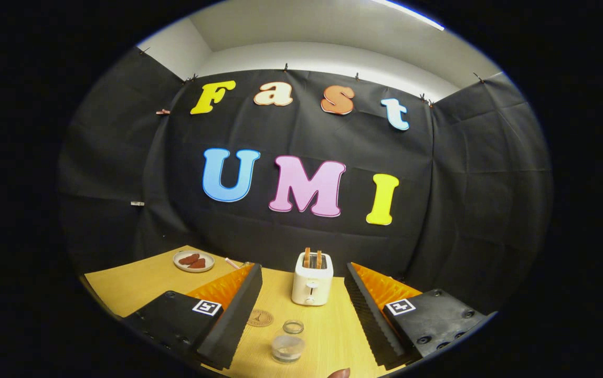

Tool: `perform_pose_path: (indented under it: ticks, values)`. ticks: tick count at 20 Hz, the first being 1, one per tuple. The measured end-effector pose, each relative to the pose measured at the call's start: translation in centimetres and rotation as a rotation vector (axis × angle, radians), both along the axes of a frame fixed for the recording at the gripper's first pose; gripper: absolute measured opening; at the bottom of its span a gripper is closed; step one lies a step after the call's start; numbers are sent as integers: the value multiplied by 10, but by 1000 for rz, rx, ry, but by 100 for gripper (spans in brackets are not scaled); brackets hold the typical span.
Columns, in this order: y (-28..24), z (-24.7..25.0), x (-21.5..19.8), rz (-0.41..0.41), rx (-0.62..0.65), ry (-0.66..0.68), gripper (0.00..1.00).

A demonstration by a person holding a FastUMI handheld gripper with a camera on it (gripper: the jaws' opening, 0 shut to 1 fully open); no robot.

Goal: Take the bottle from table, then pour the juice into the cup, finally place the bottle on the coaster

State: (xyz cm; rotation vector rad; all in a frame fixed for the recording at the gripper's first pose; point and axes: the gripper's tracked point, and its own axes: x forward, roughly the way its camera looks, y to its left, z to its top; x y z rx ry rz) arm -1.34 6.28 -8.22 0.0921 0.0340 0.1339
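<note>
Claw (301, 310) spread wide, gripping nothing; between the fingers, on the table (133, 286): one cup (287, 348), one small jar (293, 327), one coaster (260, 318); beyond, one toaster (312, 285) with two slices; farther left, one plate (193, 261).

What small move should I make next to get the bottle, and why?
Probably lower the open gripper toward the table, fingers apart. It grips nothing, and two clear vessels, the nearer vessel and the farther vessel, stand between its fingers beside the coaster. From this height I cannot tell which is the bottle.
</note>
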Motion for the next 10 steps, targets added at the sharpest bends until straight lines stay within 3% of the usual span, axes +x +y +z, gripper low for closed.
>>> perform_pose_path:
  ticks: [10]
  values:
    - [23, -127, 10, 15, 45, 127, 98]
